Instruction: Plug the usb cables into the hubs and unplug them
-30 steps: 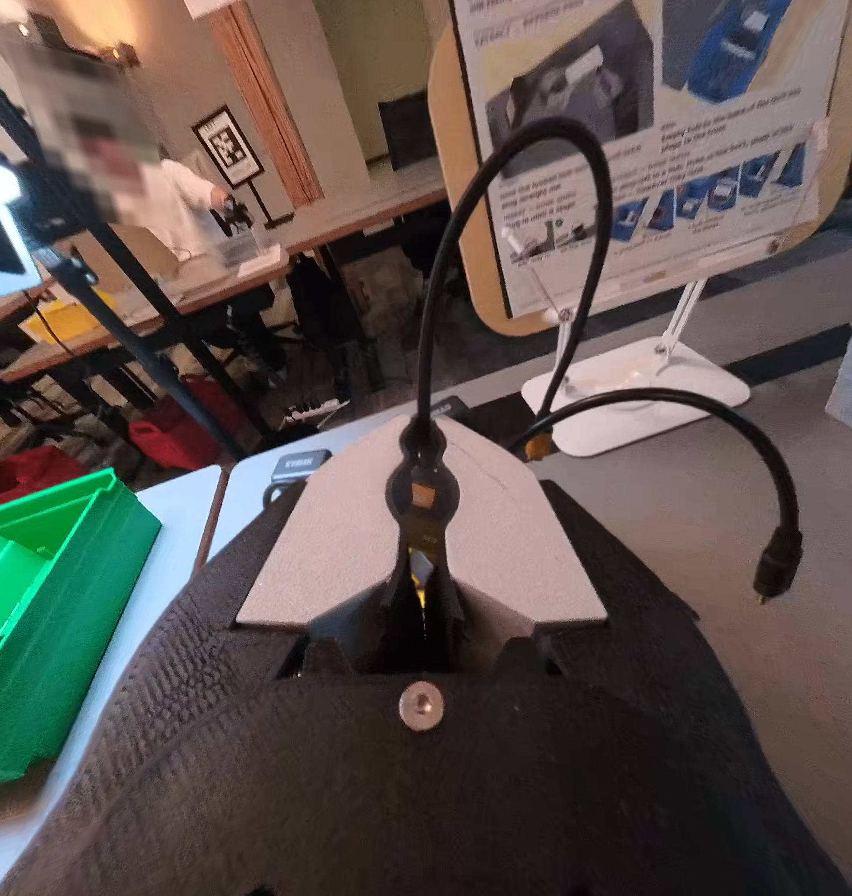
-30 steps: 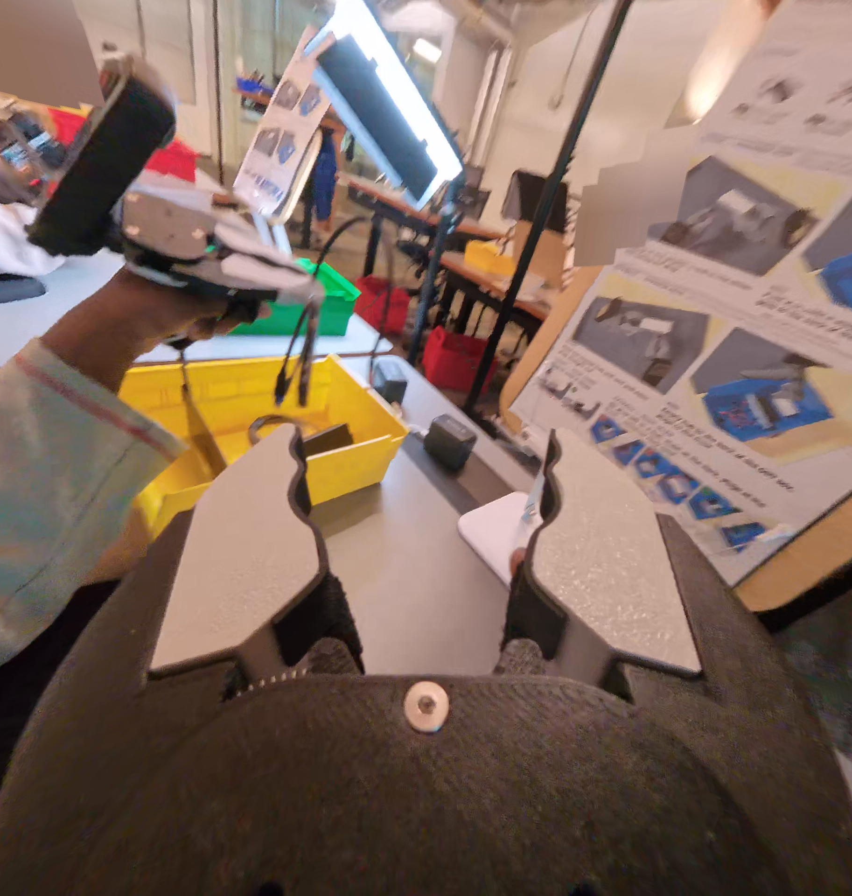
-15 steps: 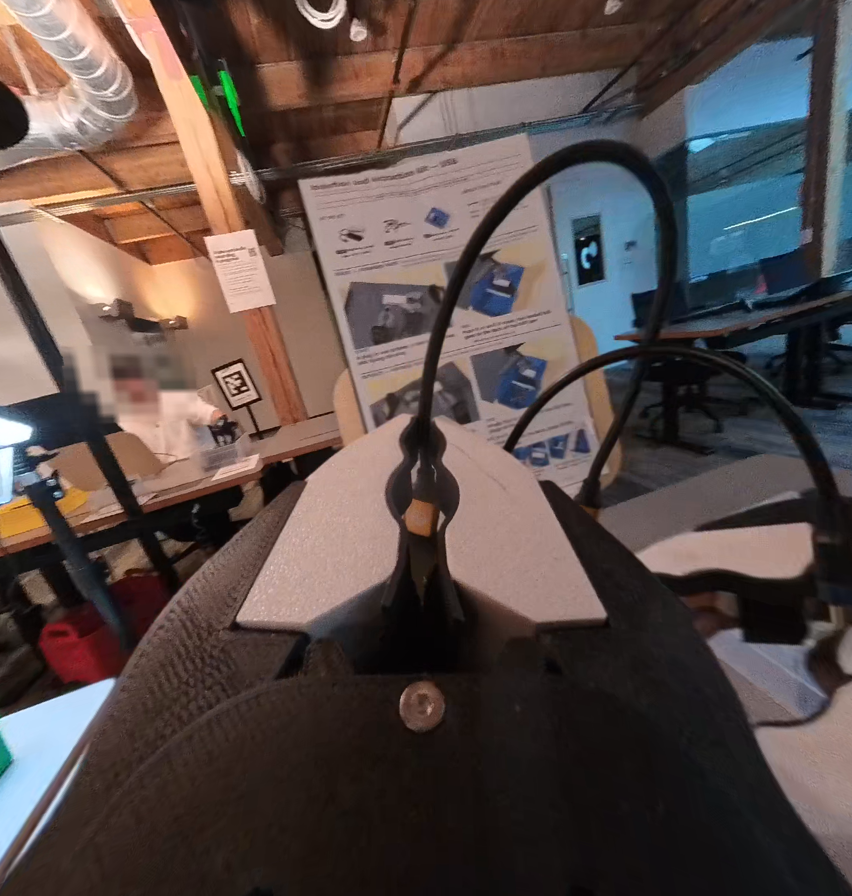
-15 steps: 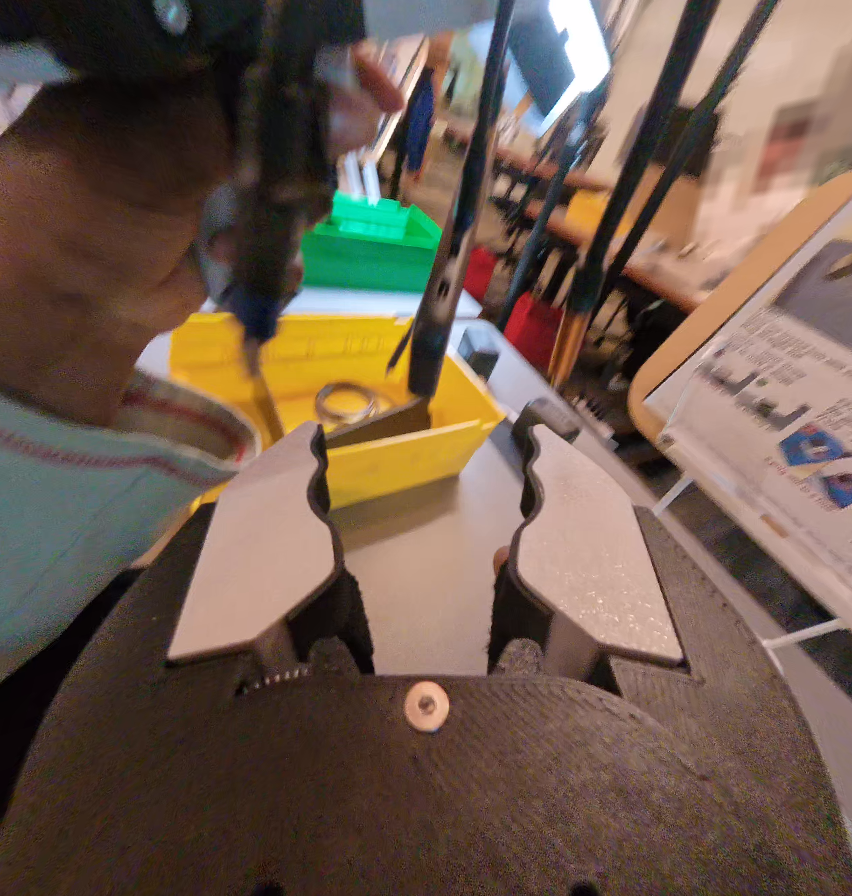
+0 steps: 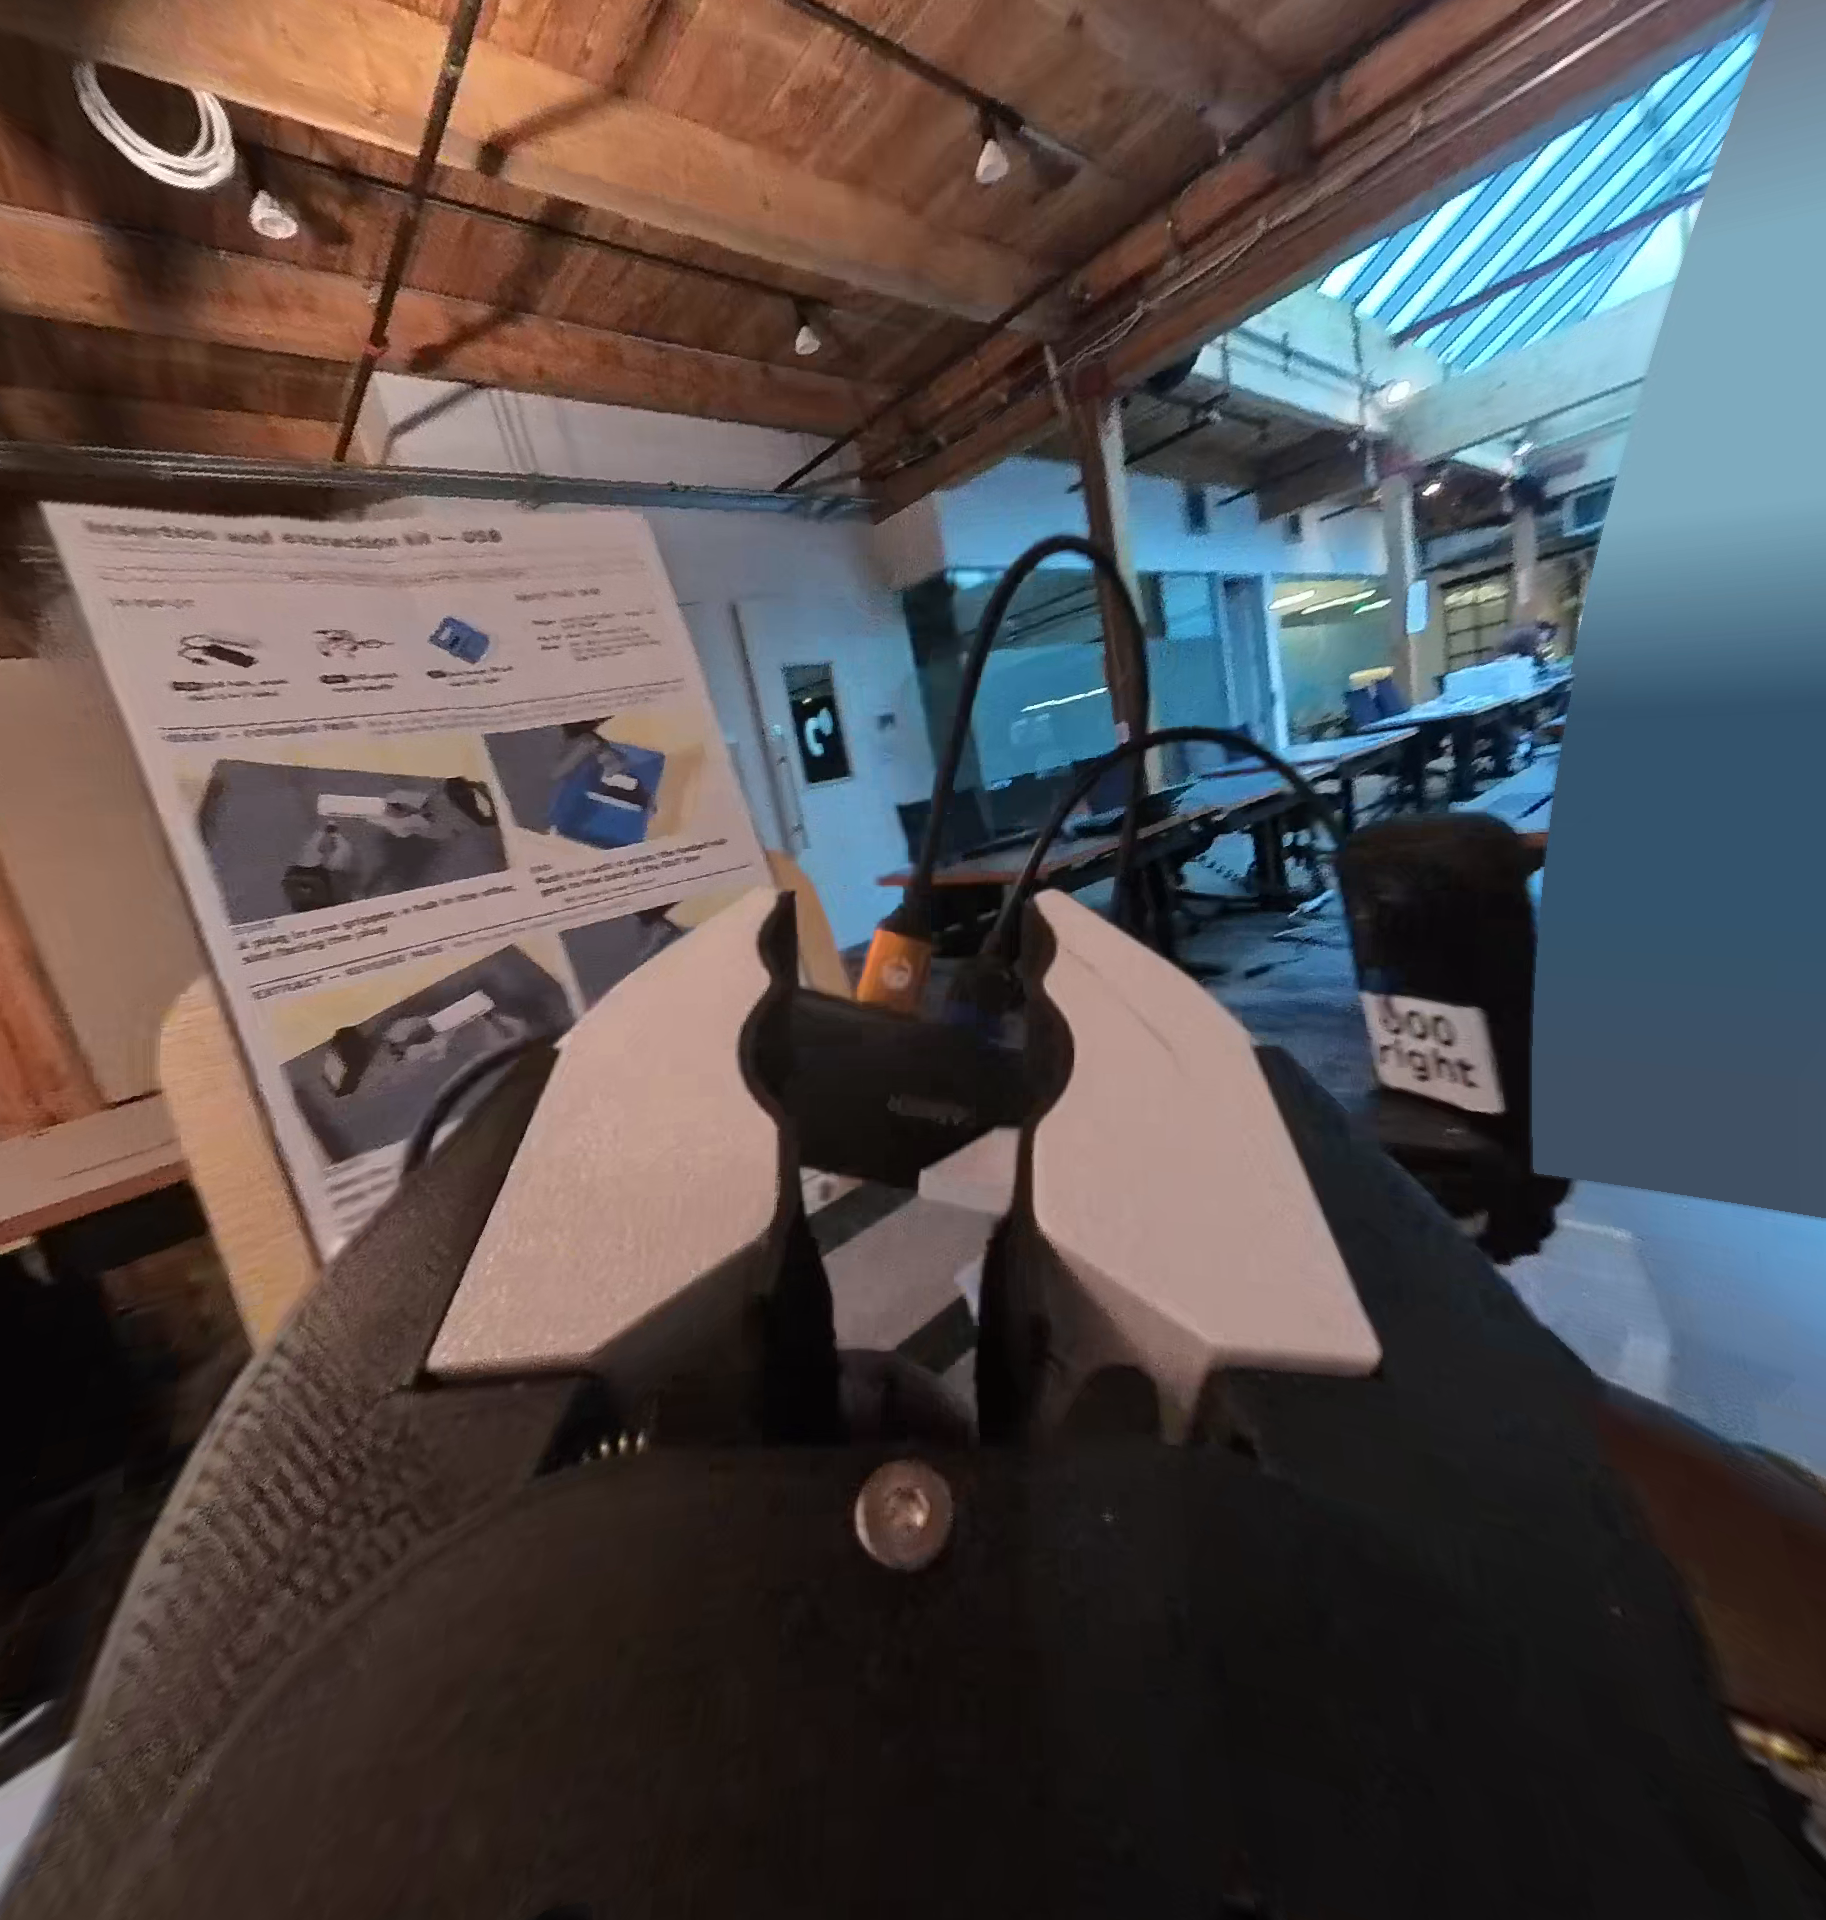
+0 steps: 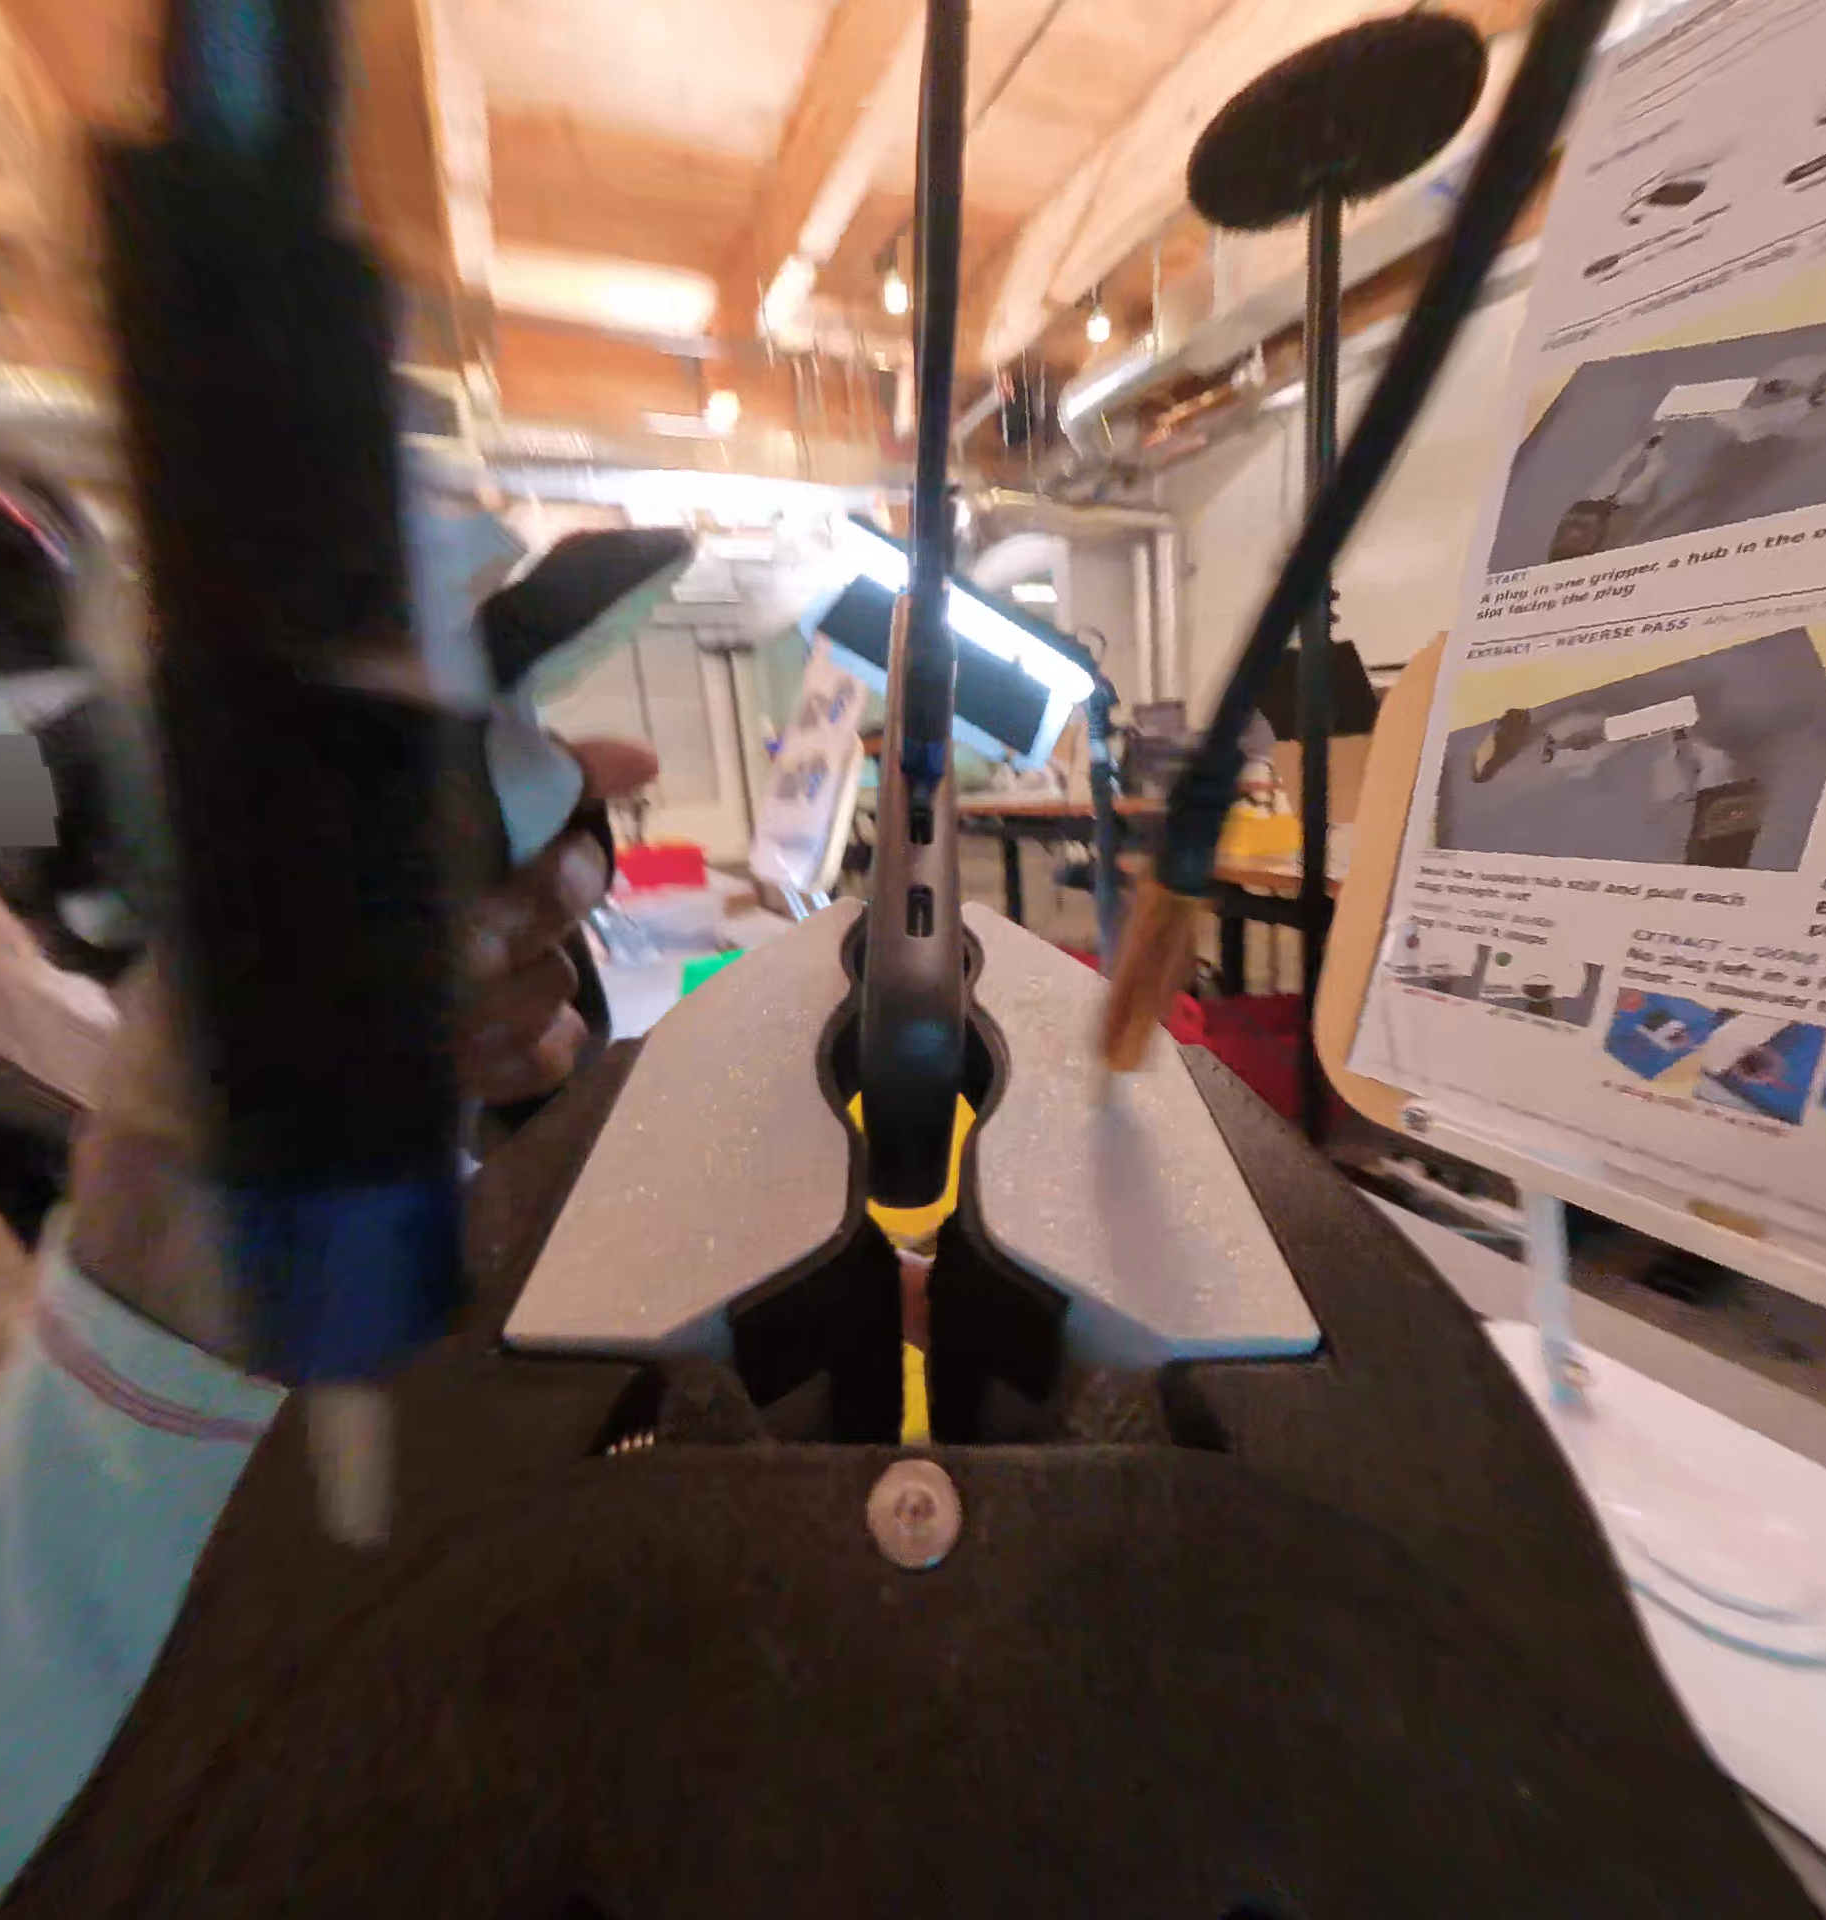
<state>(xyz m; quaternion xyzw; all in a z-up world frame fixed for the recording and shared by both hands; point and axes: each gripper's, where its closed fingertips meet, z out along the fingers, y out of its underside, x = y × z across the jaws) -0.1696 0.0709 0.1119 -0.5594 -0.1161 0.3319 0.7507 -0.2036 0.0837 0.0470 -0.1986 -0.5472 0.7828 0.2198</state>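
Observation:
In the left wrist view my left gripper (image 5: 909, 935) is raised and shut on a black hub (image 5: 909, 1091), which sits flat between the finger notches. An orange plug (image 5: 893, 961) and a blue-collared plug (image 5: 982, 997) stick in the hub's top edge, and their black cables (image 5: 1096, 582) loop upward. The right gripper (image 5: 1439, 987) shows farther off at the right. In the right wrist view my right gripper (image 6: 914, 925) is shut on a slim grey hub (image 6: 914, 883) seen edge-on, its cable running straight up. A blurred blue plug (image 6: 337, 1257) and an orange plug (image 6: 1148, 977) hang free on either side.
An instruction board (image 5: 400, 779) stands behind the hub and fills the right of the right wrist view (image 6: 1667, 727), on a white base (image 6: 1719, 1507). A person's hand (image 6: 535, 883) and light sleeve are at the left. A yellow bin (image 6: 909, 1205) shows below the jaws. Black stand poles (image 6: 1324, 520) rise behind. Left tips to right tips: about 8 cm.
The left gripper tilted up from the table toward the ceiling, and its jaws now span the hub's width instead of pinching thin. The right gripper, open and empty before, has shut on a grey hub.

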